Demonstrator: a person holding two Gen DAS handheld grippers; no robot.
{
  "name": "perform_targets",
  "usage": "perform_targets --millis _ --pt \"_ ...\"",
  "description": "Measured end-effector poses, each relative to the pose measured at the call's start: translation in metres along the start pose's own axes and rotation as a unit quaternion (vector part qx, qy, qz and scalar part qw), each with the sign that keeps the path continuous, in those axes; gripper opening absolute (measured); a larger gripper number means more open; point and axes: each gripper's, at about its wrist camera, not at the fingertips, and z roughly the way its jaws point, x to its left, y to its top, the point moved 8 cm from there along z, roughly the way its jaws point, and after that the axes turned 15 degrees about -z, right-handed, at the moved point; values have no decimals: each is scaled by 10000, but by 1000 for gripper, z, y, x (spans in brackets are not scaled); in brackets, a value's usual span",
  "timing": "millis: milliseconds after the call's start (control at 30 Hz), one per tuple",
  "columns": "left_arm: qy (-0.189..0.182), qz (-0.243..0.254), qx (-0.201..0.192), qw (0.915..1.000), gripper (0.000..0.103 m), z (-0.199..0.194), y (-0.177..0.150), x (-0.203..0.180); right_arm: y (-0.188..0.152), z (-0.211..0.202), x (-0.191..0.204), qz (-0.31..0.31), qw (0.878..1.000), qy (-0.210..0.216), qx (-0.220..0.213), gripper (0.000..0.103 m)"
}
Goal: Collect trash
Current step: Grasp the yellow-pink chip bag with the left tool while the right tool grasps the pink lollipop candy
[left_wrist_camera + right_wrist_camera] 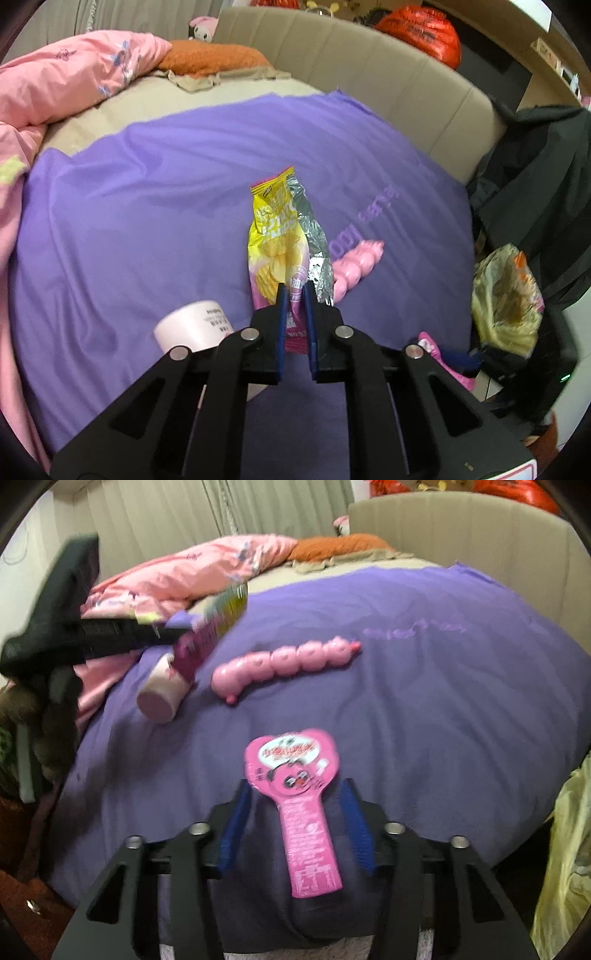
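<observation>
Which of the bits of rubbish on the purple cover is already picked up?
The yellow chip bag: the left gripper is clamped on its pink end. The pink spoon-shaped wrapper, pink bumpy tube and white cup lie loose.

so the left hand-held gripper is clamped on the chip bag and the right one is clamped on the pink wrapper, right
Not quite. The left hand-held gripper is clamped on the chip bag, but the right hand-held gripper is open around the pink wrapper, pads not touching it, as the right wrist view shows.

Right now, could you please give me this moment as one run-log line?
left hand-held gripper: shut on chip bag | right hand-held gripper: open around pink wrapper | yellow trash bag: beside bed
</observation>
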Motion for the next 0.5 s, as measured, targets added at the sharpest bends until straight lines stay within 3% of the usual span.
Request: perform_targets --millis 67,267,500 --pt "-45 38 -144 9999 9 -12 7 -5 -1 -3 0 -37 10000 -58 -22 21" --pt "-227 247 -434 9985 9 -38 16 -35 8 -37 -17 -17 9981 -421 -446 20" --pt "-630 1055 -589 9907 9 -50 0 -128 7 -106 -58 15 9895 -1153 -868 20"
